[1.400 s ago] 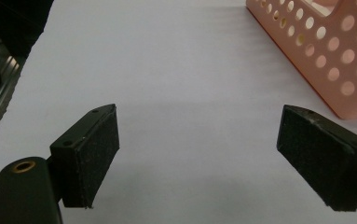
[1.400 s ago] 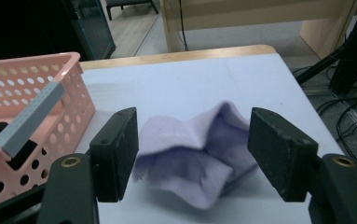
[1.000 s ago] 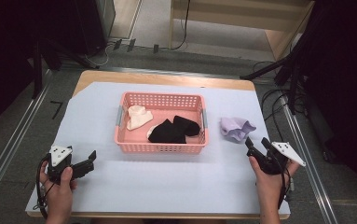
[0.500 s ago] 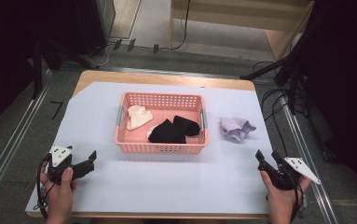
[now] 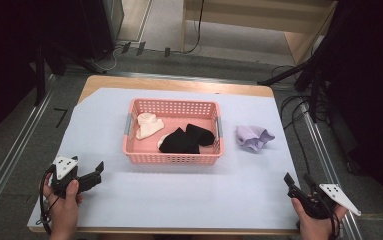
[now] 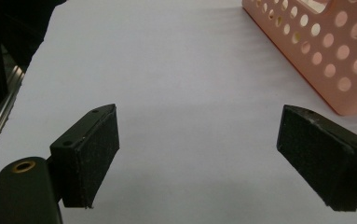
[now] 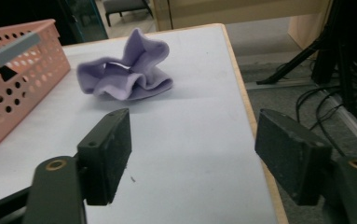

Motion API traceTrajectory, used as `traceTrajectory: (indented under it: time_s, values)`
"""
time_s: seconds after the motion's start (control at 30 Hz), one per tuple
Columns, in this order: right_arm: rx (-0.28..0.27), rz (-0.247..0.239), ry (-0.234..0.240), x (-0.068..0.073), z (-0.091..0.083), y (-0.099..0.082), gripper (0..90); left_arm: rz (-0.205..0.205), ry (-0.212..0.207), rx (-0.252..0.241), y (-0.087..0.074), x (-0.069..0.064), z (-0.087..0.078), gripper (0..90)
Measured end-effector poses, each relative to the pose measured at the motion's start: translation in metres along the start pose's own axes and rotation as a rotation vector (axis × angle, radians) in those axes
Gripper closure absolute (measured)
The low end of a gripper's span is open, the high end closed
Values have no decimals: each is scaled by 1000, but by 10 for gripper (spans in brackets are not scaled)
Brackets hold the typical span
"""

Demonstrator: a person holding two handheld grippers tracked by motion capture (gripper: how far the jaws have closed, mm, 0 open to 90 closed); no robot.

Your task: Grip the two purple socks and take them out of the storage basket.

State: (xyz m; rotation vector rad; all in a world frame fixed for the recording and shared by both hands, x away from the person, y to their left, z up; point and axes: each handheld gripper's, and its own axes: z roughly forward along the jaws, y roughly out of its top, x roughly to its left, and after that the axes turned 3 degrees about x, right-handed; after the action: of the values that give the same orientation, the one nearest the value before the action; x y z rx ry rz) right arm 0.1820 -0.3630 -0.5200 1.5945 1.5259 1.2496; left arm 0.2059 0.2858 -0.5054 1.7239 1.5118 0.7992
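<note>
Right gripper [image 5: 299, 186] drawn back from purple cloth [image 5: 254, 137], unclenched, pink basket [image 5: 173, 157] holding black and, seemingly, cream socks

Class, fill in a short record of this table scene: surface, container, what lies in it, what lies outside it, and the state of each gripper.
surface: table under a pale sheet
container: pink basket, mid-table
in basket: cream sock; black sock
outside basket: lilac sock, to its right
left gripper: open, nothing between the jaws
right gripper: jaws just opened wider, nothing between them
</note>
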Motion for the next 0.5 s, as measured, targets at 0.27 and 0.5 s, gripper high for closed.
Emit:
traceTrajectory:
  time_s: [0.27,0.5]
  values:
    - [27,-17,-4,1,3,-8,132,5,-2,10,0,0,0,137]
    - [27,37,-7,-2,2,-9,135,7,0,11,1,-1,0,137]
